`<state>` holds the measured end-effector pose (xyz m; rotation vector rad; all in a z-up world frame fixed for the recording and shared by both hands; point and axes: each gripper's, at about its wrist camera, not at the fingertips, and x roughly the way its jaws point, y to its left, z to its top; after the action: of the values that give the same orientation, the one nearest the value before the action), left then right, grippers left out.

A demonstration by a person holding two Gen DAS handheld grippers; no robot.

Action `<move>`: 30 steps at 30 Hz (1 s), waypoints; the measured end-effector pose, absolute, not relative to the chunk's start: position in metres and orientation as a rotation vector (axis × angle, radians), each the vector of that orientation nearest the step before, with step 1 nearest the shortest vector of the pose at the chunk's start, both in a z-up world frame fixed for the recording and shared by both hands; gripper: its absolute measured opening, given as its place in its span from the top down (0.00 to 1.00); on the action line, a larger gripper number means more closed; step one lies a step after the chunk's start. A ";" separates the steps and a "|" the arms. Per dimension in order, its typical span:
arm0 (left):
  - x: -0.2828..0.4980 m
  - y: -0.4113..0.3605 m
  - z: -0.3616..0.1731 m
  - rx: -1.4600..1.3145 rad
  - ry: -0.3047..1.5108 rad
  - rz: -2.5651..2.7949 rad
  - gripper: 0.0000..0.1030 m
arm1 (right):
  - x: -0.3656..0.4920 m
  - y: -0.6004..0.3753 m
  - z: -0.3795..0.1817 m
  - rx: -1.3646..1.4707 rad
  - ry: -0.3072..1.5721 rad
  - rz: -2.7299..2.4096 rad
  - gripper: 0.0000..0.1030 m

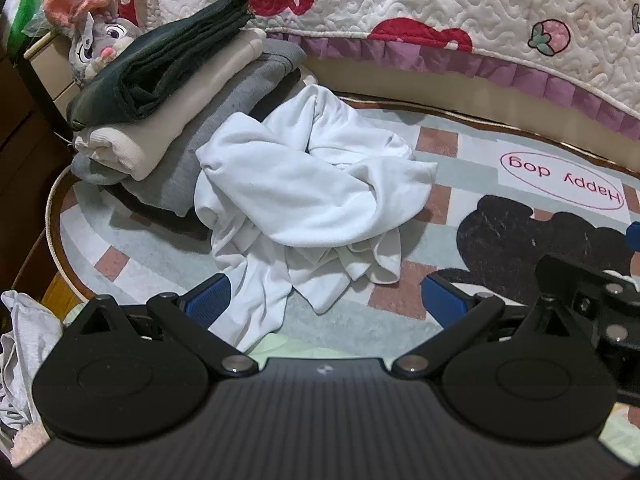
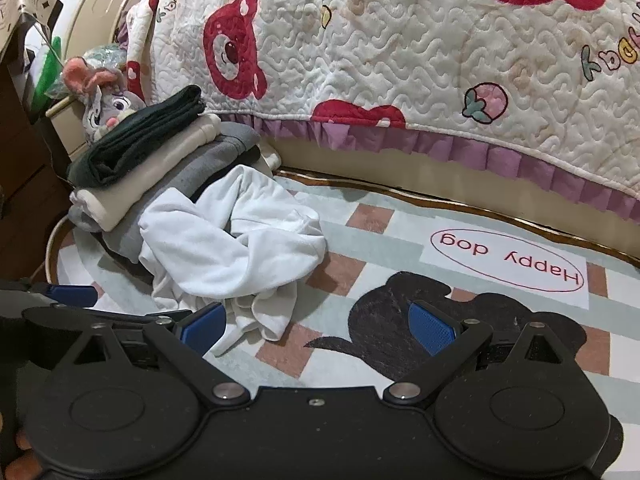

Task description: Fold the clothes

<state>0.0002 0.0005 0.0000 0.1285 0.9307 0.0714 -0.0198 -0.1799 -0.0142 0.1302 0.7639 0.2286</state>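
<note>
While the white garment [image 1: 304, 196] lies crumpled on the rug [image 1: 472, 168] beside the bed, part of it leaning against the stack of folded clothes [image 1: 168, 92], the main risk I see is a grab that takes several bunched layers at once: the cloth is twisted over itself, with no clear hem or corner showing, so lifting from the heap would likely drag a knot rather than spread it flat. A pull toward the person could also tug at the stack, since the garment touches its lower grey piece, and the top dark item sits tilted. The left tool [image 1: 326, 300] hangs angled down above the near edge of the garment, its jaws spread wide with a strip of white cloth between them but nothing pinched. The right tool [image 2: 316, 324] sits just to the right, also wide open and empty, over the garment's lower tail and the dog print on the rug.
</note>
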 end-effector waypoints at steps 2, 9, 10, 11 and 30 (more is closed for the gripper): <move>0.001 0.001 0.000 0.122 0.931 0.066 0.00 | -0.020 -0.179 -0.014 0.131 0.774 0.232 0.03; 0.002 0.004 0.000 0.101 0.931 0.047 0.00 | -0.020 -0.175 -0.016 0.125 0.780 0.232 0.03; 0.002 0.005 0.000 0.098 0.931 0.044 0.00 | -0.021 -0.176 -0.016 0.124 0.779 0.233 0.03; 0.002 0.005 0.000 0.095 0.931 0.041 0.00 | -0.022 -0.178 -0.017 0.126 0.779 0.237 0.03; -0.002 0.014 -0.005 0.061 0.912 0.066 0.00 | -0.021 -0.176 -0.026 0.093 0.811 0.237 0.03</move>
<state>-0.0019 0.0144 -0.0049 0.0606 0.9122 0.0665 -0.0210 -0.1765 -0.0256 0.0933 0.8110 0.2370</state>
